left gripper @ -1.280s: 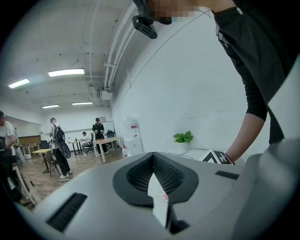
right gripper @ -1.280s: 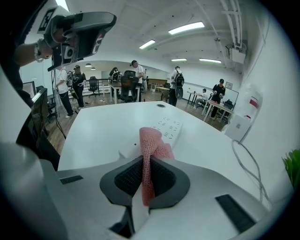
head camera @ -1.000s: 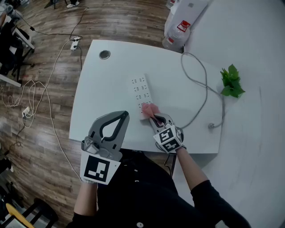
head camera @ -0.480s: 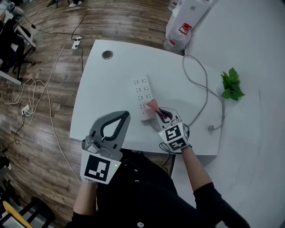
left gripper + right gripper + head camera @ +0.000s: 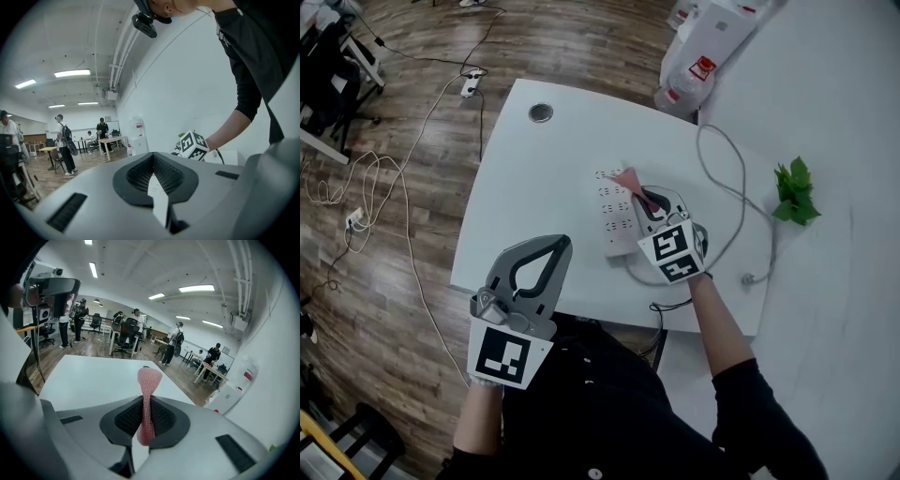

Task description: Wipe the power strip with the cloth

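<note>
Nearest the body, I have the left gripper [image 5: 551, 246] held up at the near edge of the white rounded surface [image 5: 511, 192]. Its jaws are clenched together with nothing between them. Its own view looks out across the room rather than down at the work.

Further out, the right gripper [image 5: 643, 197] reaches over the surface, its jaws grasping the pink mesh cloth [image 5: 628, 177]. In the right gripper view the cloth [image 5: 149, 394] runs as a thin strand between the jaws and flares into a wider tuft past the tips.

The long white power strip [image 5: 615, 220] lies flat on the surface just left of that gripper, its length running away from me. The cloth sits at the strip's far end. From the head view I think it touches the top face there, though I cannot be sure of contact.

Beyond and to the right, a grey cable [image 5: 724, 178] loops across the surface. A small green leafy plant [image 5: 794, 192] lies further right. A round grommet [image 5: 541, 112] marks the far left corner, with wooden floor [image 5: 403, 141] past it.
</note>
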`<state>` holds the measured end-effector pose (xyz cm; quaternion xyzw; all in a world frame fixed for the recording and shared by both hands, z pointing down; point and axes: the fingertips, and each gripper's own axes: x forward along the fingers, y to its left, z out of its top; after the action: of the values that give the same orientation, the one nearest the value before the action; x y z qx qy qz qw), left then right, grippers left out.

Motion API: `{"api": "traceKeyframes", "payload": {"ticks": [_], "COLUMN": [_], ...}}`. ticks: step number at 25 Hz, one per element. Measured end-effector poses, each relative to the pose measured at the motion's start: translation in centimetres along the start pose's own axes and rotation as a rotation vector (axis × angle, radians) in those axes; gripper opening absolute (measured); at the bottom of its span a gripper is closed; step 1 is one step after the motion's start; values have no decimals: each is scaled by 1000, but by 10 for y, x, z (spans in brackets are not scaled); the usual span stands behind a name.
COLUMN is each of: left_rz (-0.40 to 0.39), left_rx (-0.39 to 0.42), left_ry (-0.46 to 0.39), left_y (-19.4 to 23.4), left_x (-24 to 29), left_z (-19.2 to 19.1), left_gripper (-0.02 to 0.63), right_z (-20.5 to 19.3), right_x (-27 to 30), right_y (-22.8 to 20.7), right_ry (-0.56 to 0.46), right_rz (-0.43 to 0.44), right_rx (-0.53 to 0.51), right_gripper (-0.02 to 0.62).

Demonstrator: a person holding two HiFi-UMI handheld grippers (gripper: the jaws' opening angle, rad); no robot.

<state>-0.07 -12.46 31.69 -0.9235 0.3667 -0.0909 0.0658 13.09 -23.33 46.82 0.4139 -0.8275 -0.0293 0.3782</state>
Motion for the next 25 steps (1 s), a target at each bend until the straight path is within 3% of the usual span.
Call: {"api": "traceKeyframes", "payload": {"ticks": [11, 20, 25], "left_rz": [56, 91, 103], "left_rx": [1, -14, -32], "left_ry": [8, 18, 34], "left_y": [21, 34, 39], "left_x": [-17, -24, -25], "left_z": [-7, -16, -24], "left_gripper": [14, 14, 14], "right_z": [20, 7, 2], "right_x": [68, 110, 124], "right_y": [-8, -7, 10], "right_ry": [48, 139, 168], "right_rz": [28, 68, 133], "right_rx": [-119, -151, -167], "right_gripper": [51, 52, 52]}}
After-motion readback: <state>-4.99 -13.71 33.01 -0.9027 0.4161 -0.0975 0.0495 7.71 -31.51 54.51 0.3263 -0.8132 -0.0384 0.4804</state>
